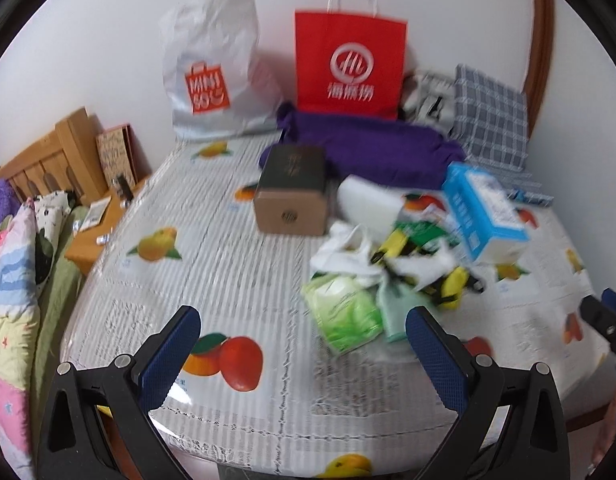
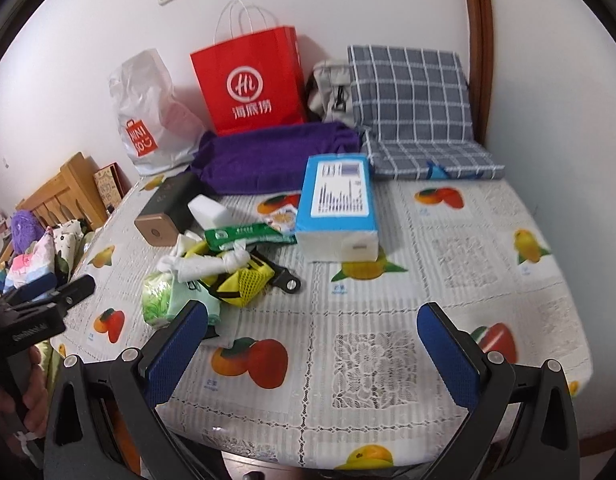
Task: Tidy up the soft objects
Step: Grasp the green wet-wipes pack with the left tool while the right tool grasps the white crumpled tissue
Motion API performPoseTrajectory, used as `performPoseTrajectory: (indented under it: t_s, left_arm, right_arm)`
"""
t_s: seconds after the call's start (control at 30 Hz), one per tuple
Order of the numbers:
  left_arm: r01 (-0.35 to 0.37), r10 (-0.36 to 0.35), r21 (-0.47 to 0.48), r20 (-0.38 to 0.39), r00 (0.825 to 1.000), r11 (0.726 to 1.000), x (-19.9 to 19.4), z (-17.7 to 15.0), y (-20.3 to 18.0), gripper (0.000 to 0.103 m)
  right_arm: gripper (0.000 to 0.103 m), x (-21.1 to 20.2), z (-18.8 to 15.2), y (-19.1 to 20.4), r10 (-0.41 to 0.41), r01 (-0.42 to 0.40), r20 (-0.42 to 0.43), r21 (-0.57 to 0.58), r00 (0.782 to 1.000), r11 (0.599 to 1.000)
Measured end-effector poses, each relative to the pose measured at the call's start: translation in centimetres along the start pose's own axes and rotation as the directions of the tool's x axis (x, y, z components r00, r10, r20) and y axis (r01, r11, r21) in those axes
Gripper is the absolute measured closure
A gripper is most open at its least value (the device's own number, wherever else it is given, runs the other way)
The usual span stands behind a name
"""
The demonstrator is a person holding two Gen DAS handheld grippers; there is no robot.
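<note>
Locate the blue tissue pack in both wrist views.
Left wrist: blue tissue pack right of centre, behind the pile of soft items.
Right wrist: blue tissue pack near centre, right of the pile.
Shared landmark: red paper bag against the wall, behind the purple cloth.

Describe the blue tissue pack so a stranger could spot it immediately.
Start at the red paper bag against the wall, then come forward over the purple towel. The blue tissue pack lies just in front, the only sky-blue block, with a white printed label on top.
</note>
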State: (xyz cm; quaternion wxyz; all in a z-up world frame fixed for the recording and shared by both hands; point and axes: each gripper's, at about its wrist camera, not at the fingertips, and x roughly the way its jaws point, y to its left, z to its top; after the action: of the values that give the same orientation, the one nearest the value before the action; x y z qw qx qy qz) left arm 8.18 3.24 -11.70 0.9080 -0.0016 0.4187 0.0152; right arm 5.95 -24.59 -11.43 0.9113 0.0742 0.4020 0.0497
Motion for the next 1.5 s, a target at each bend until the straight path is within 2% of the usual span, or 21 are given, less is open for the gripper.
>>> performPoseTrajectory:
  t_s: [0.17,0.4,0.57,0.67,0.83,0.87,0.93,0.97,1.0,1.13,1.27,1.43,1.5]
  left_arm:
    - [0.000,0.000,0.009,-0.068,0.998,1.000,3.5,-1.1,0.5,0.000]
    - [0.018,0.001,0.126,-0.147,0.989,0.992,7.4,-3.0,-1.4,0.000]
    - [0.052,-0.033,0.132,-0.137,0.990,0.990,8.7,-3.2,-2.4,0.000]
    - [0.035,-0.018,0.144,-0.116,0.993,0.989,9.5,-3.2,-2.8,0.000]
    - [0.060,-0.052,0.109,-0.071,0.996,0.992,10.0,-2.8,-2.4,0.000]
    - [0.068,-0.061,0.102,-0.068,0.996,0.992,10.1,-2.7,-2.3,0.003]
    - [0.095,-0.089,0.092,-0.066,0.994,0.991,10.3,-2.5,-2.0,0.015]
    - [0.104,-0.098,0.085,-0.067,0.993,0.991,10.4,-2.4,-1.8,0.026]
    - [0.106,-0.101,0.083,-0.064,0.993,0.991,10.3,-2.4,-1.7,0.030]
    - [0.112,-0.106,0.111,-0.060,0.993,0.987,10.2,-2.1,-1.2,0.033]
    - [0.095,-0.090,0.069,-0.067,0.994,0.993,10.4,-1.6,0.7,0.033]
    - [0.082,-0.079,0.032,-0.083,0.993,0.996,10.8,-1.1,3.1,0.033]
    - [0.094,-0.092,0.016,-0.083,0.992,0.995,10.9,-1.1,3.7,0.033]
  right_arm:
    - [0.000,2.4,-0.5,0.0,0.000,0.000,-0.037,-0.004,0.999,1.000]
    - [0.000,5.2,-1.1,-0.1,0.001,-0.001,-0.091,-0.005,0.996,1.000]
    - [0.000,6.4,-1.3,-0.2,-0.009,0.007,-0.114,-0.017,0.993,1.000]
    - [0.000,6.9,-1.4,-0.2,-0.006,0.004,-0.123,-0.021,0.992,1.000]
    - [0.000,7.7,-1.5,0.0,0.000,-0.005,-0.138,-0.036,0.990,0.999]
    - [0.000,7.8,-1.6,0.1,0.002,-0.007,-0.141,-0.037,0.990,0.999]
    - [0.000,8.2,-1.5,0.5,0.012,-0.018,-0.147,-0.043,0.989,0.999]
    - [0.000,8.4,-1.4,0.8,0.023,-0.030,-0.149,-0.047,0.989,0.998]
    - [0.001,8.4,-1.4,0.9,0.032,-0.039,-0.149,-0.049,0.988,0.998]
    - [0.009,8.9,-0.8,2.5,0.090,-0.103,-0.152,-0.082,0.984,0.991]
    - [0.013,9.6,0.3,4.3,0.116,-0.131,-0.132,-0.111,0.984,0.985]
    - [0.029,11.6,2.5,5.1,0.152,-0.160,-0.145,-0.044,0.978,0.986]
    - [0.030,12.4,3.2,5.3,0.165,-0.171,-0.153,-0.022,0.974,0.985]
